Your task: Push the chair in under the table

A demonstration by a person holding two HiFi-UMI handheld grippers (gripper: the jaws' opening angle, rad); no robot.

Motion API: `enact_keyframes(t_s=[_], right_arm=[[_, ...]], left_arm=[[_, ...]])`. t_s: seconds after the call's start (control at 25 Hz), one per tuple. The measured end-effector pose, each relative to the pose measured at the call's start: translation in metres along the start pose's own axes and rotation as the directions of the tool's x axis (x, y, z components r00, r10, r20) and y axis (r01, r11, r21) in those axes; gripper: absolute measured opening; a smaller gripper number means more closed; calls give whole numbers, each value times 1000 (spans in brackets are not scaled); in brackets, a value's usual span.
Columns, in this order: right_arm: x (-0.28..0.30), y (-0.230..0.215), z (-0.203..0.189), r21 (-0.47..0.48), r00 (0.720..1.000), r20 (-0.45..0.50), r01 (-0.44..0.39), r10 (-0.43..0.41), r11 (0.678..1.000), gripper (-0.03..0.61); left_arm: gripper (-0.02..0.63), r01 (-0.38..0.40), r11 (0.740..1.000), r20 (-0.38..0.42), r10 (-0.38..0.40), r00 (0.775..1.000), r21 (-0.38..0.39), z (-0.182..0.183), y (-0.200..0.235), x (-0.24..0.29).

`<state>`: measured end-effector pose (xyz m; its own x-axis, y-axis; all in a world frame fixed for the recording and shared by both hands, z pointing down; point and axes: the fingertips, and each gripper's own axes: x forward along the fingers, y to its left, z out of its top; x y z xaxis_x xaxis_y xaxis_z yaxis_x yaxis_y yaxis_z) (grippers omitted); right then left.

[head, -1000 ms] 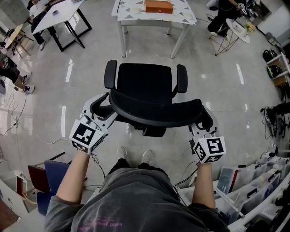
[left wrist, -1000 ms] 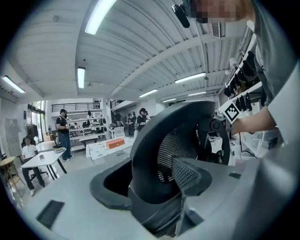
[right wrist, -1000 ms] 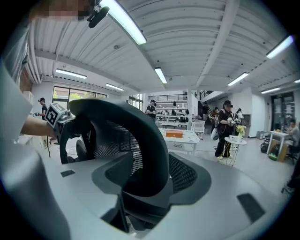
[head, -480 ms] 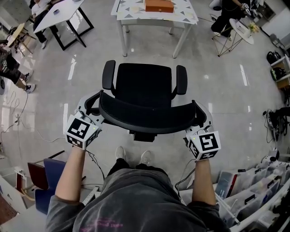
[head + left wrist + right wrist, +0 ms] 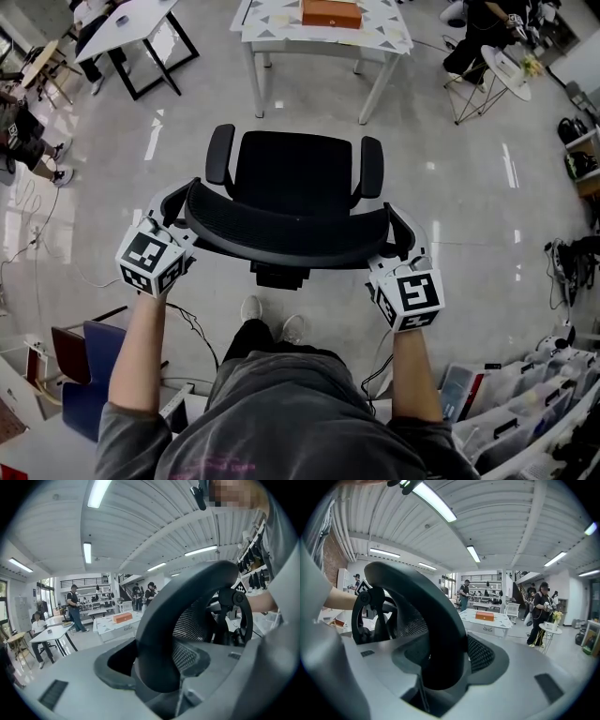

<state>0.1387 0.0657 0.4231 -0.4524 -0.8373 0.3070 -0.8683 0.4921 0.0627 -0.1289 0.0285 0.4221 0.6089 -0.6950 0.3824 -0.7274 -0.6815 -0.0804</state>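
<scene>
A black mesh office chair (image 5: 292,173) stands on the shiny floor, facing a white table (image 5: 272,26) that carries an orange box (image 5: 330,12). Its curved backrest (image 5: 286,232) is nearest me. My left gripper (image 5: 178,211) has just been closing and is clamped on the backrest's left end, with the rim (image 5: 159,630) filling the jaws (image 5: 159,670). At the right end my right gripper (image 5: 401,242) is shut on the rim (image 5: 429,620), which likewise fills the space between its jaws (image 5: 436,667). A stretch of floor separates chair and table.
A white table with black legs (image 5: 122,26) stands at the upper left. A seated person (image 5: 473,28) and a small round table (image 5: 508,67) are at the upper right. Storage bins (image 5: 525,412) line the lower right. A blue case (image 5: 84,375) and cables lie at the lower left.
Both grippers and the backrest they hold have shifted left and slightly up the picture, and the chair has moved with them. My feet have stepped along.
</scene>
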Motion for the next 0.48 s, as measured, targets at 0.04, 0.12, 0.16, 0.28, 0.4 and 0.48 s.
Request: enact_keyframes(t_s=[0.04,0.12,0.16,0.28,0.4,0.48], right_arm=[[1,-3,0,0,1000,0,0,0,1000,232],[6,-10,1,1,1000,0,2,-2,1000,232],[8,-13,1,1,1000,0,1,-1,1000,232],[20,-25,4,-6,1000,-2,-3,3,1000,232],[33,-37,7,-8,1000,-5,-5,5,1000,232],[43,-44,9,-9,1000,-6,-9,9,1000,232]], left_arm=[[229,1,1000,4,-1,1000,2,2,0,3],[229,6,1000,7,-6,1000,5,6,1,11],[229,8,1000,7,-8,1000,6,6,3,15],[230,10,1000,12,-11,1000,7,9,10,27],[230,15,1000,25,-15,1000,12,16,19,42],[230,13,1000,26,-14,1000,14,19,25,51]])
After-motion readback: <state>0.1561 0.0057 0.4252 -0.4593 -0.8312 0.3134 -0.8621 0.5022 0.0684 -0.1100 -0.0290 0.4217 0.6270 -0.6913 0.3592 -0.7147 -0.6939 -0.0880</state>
